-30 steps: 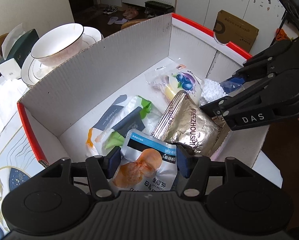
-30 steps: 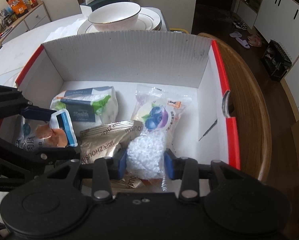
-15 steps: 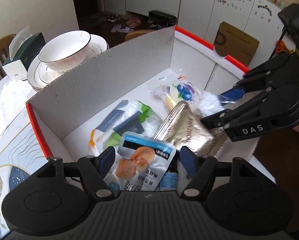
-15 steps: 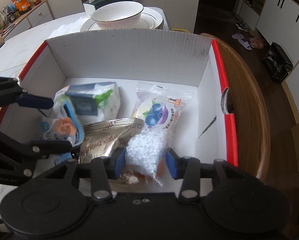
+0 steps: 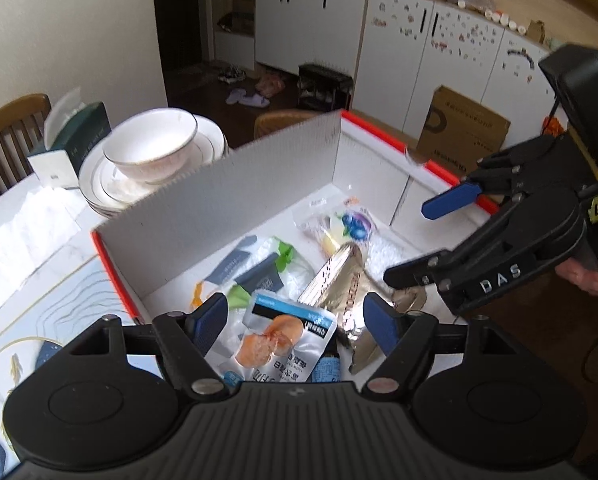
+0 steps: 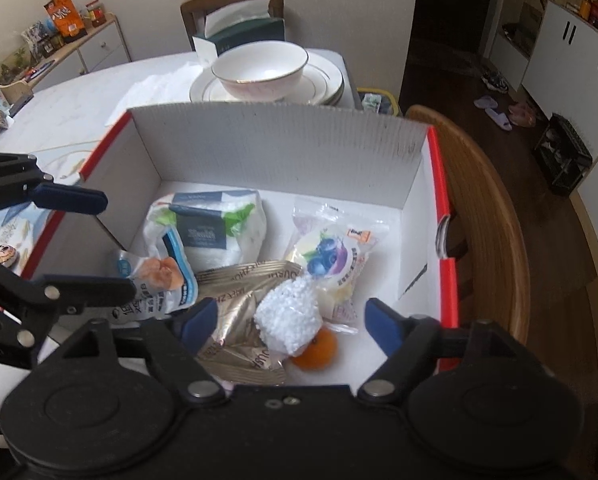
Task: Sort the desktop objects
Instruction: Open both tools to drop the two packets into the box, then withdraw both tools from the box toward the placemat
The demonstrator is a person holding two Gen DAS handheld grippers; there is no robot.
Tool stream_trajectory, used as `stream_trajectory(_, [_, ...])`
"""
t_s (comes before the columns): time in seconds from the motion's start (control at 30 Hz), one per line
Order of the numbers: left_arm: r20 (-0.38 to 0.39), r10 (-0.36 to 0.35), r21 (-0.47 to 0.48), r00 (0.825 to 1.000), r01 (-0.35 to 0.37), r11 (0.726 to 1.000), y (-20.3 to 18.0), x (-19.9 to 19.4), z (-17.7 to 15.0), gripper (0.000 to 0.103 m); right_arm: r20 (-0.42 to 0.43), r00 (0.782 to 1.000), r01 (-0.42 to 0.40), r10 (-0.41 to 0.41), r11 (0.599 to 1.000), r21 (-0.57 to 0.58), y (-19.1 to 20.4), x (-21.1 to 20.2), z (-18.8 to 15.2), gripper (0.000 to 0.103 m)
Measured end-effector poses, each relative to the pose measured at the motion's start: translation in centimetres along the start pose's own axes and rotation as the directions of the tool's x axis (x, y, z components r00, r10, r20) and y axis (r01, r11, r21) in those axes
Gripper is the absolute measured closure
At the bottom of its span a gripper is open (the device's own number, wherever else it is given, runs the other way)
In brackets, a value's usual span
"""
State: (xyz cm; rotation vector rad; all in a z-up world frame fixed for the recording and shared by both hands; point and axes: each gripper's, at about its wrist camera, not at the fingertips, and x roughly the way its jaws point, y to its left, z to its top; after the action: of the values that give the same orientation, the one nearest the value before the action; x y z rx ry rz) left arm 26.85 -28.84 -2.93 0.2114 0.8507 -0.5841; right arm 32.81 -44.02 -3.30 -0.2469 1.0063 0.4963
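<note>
Both tools angle down over the box point(image 6: 283, 148), jaws just spread apart, gripping nothing. The left tool point(image 5: 295, 322) has the snack pouch point(image 5: 277, 344) under it; the foam-netted orange point(image 6: 295, 326) sits below the right tool point(image 6: 287, 320), probably untouched.

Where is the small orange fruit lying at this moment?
In the right wrist view the orange fruit lies on the box floor near the front, partly under the white foam net, right of the gold foil packet.

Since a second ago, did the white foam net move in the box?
Yes. The white foam net left the opening right gripper and settled lower, away from the blueberry packet.
</note>
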Motion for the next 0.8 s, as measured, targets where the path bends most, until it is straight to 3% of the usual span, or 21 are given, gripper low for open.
stream_trajectory(0.13, [0.033,0.003,-0.009,0.999,-0.003,1.000,0.1,-1.2,0.1,0.026,0.026,1.000,-0.004,0.004,1.000,-0.012,0.2,-1.0,-0.2,0.007])
stream_trajectory(0.27, [0.061,0.008,-0.028,0.998,-0.006,1.000,0.5,-2.4,-0.1,0.022,0.052,0.999,-0.012,0.013,1.000,-0.011,0.7,-1.9,-0.2,0.004])
stream_trajectory(0.57, [0.111,0.034,-0.089,0.993,-0.024,0.996,2.4,-5.4,-1.9,0.018,0.089,0.996,0.005,-0.006,1.000,0.010,2.8,-3.6,-0.6,0.003])
stream_trajectory(0.7, [0.141,0.034,-0.094,0.989,-0.021,0.995,3.6,-7.1,-3.2,0.005,0.112,0.994,0.006,-0.009,1.000,0.027,4.6,-4.5,-0.7,0.003])
stream_trajectory(0.8, [0.165,0.038,-0.095,0.986,-0.022,0.995,5.0,-8.6,-4.3,0.003,0.129,0.992,0.002,-0.007,0.999,0.042,6.5,-5.2,-0.7,0.003])
